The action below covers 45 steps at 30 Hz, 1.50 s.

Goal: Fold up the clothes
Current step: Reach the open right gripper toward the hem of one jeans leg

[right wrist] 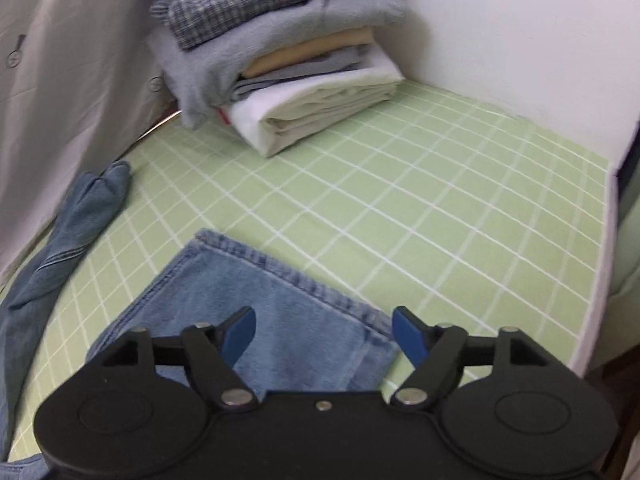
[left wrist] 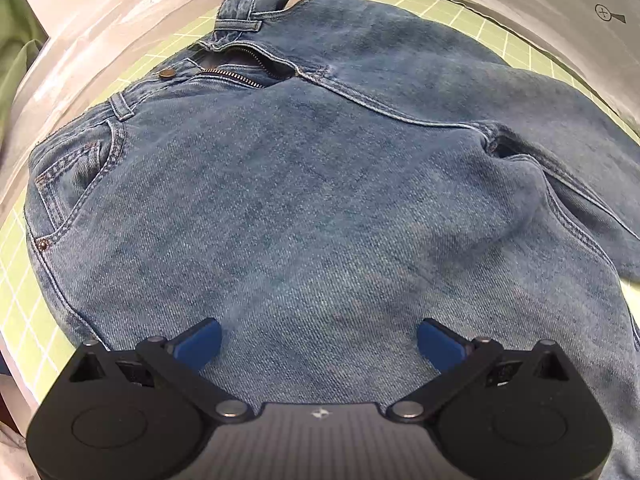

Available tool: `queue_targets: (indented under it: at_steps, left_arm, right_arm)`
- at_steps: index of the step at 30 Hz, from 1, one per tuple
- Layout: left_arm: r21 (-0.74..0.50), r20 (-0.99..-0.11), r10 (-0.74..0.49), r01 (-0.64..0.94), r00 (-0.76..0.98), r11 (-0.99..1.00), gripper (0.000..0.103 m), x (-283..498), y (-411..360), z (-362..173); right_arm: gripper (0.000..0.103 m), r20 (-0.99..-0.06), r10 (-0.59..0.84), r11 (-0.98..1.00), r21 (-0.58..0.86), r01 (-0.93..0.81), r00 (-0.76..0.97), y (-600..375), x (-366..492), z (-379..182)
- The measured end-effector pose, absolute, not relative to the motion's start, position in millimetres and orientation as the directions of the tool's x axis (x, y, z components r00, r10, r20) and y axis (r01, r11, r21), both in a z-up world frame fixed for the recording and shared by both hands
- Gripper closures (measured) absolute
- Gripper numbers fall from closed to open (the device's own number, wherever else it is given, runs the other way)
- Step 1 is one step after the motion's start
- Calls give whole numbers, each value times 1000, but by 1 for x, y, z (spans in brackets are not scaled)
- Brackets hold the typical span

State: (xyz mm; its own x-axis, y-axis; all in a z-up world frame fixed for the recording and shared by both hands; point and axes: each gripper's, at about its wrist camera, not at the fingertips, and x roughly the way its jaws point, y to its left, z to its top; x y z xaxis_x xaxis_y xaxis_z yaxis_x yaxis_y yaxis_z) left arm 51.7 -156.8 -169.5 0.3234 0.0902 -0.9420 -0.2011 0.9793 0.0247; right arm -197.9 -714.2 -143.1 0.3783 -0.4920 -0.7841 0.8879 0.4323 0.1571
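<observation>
Left gripper (left wrist: 319, 344) spread wide, blue pads (left wrist: 199, 342) apart, nothing pinched, hovering over the upper leg of the jeans (left wrist: 320, 184); waistband, brass button (left wrist: 167, 73) and open zipper (left wrist: 236, 76) toward the far edge, front side up on the green grid mat (left wrist: 24, 280)

Right gripper (right wrist: 323, 336) likewise spread, nothing between the pads, above the hemmed leg end (right wrist: 280, 304) lying flat on the mat; second leg (right wrist: 76, 228) twisted along the left edge; folded stack of clothes (right wrist: 280, 60) in the far corner, well apart from the jeans
</observation>
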Motion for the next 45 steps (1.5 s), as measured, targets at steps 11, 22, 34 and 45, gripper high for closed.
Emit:
queue_targets:
  at_steps: [11,22,34,45]
  left_arm:
    - [25,-937,106,-241,333,970,0,53,-162,-168]
    - [27,-929,133,-296,345,955,0,54,-161,-170]
    - [25,-927,130,-289,352,957,0,51,-159,-171]
    - [20,-952,106,-287,288,958,0,72,-148,-165]
  right_arm:
    - [19,-795,-409,759,-24,651,448,-739,-96,-186]
    - [90,-782,-336,801,56,596,525,-764,-107,-185]
    - [81,-778,-492,644,-22,765,391,-778,-129,-183]
    - [25,-762,-546,621,-87,779,350,-784,-81,-168]
